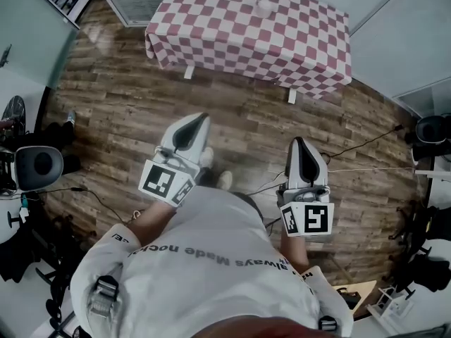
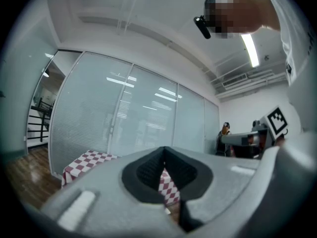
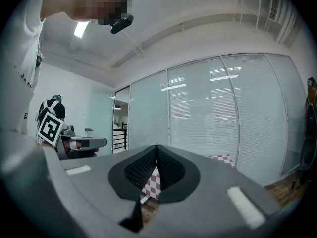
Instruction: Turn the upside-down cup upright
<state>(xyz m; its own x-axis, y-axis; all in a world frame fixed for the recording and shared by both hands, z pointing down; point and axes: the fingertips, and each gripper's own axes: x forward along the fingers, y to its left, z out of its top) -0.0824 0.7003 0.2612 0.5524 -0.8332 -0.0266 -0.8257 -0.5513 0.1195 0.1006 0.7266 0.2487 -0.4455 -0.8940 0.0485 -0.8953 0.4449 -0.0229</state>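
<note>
Head view | L gripper (image 1: 197,122) clenched, empty | R gripper (image 1: 297,146) clenched, empty | both well apart from table (image 1: 232,37)

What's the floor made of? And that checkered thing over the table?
The floor looks like wood planks or wood-look laminate: brown grain, staggered board seams, dull finish. The table cover looks like cloth, maybe thin plastic: red-and-white checks, hanging over the edges in soft folds.
</note>
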